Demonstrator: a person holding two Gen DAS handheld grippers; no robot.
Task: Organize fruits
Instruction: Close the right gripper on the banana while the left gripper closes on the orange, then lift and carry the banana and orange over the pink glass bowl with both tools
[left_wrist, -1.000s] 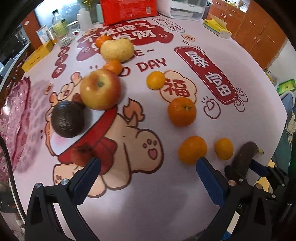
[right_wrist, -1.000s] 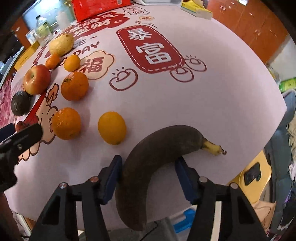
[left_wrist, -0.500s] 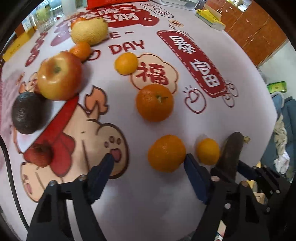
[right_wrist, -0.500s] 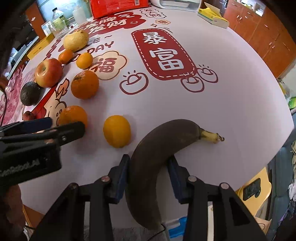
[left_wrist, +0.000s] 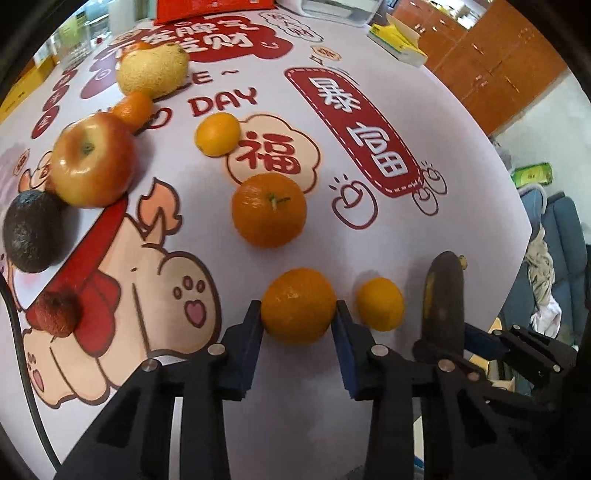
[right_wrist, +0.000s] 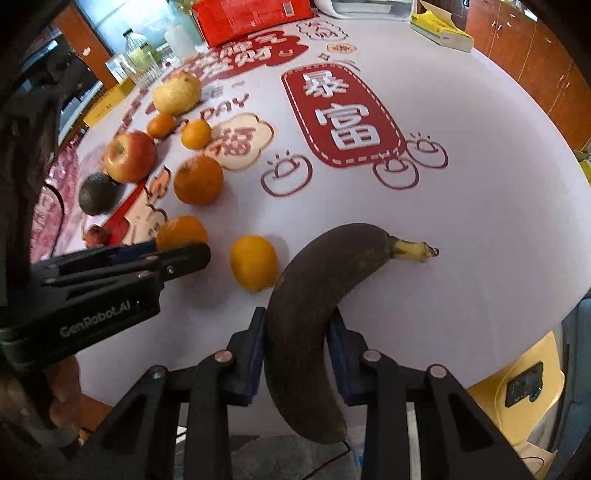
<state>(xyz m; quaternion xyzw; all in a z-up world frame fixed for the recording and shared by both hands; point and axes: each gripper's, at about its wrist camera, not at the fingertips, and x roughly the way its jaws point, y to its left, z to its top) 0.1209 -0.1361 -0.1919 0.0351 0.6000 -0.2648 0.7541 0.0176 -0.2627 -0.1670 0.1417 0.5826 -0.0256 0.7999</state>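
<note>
An orange (left_wrist: 298, 295) rests on the printed tablecloth (left_wrist: 369, 236) near the front edge. My left gripper (left_wrist: 297, 317) points down over it, its jaws are closing and both blue pads touch the orange's sides. To the right lies a blackened banana (right_wrist: 325, 266) with a yellow stem. My right gripper (right_wrist: 297, 315) is closing across the banana's middle, pads against its skin. A small mandarin (right_wrist: 254, 263) sits between the two grippers. In the right wrist view the left gripper (right_wrist: 177, 254) shows from the side.
Further back lie another orange (left_wrist: 269, 209), a mandarin (left_wrist: 217, 133), an apple (left_wrist: 92, 159), an avocado (left_wrist: 31, 230), a yellow pear (left_wrist: 151, 70) and a small red fruit (left_wrist: 55, 317). A red box (right_wrist: 255, 14), bottles (right_wrist: 138, 55) and a book (right_wrist: 441, 31) stand at the far edge.
The left gripper came down and forward over the near orange and its jaws narrowed from wide apart onto it. The right gripper's jaws narrowed onto the banana.
</note>
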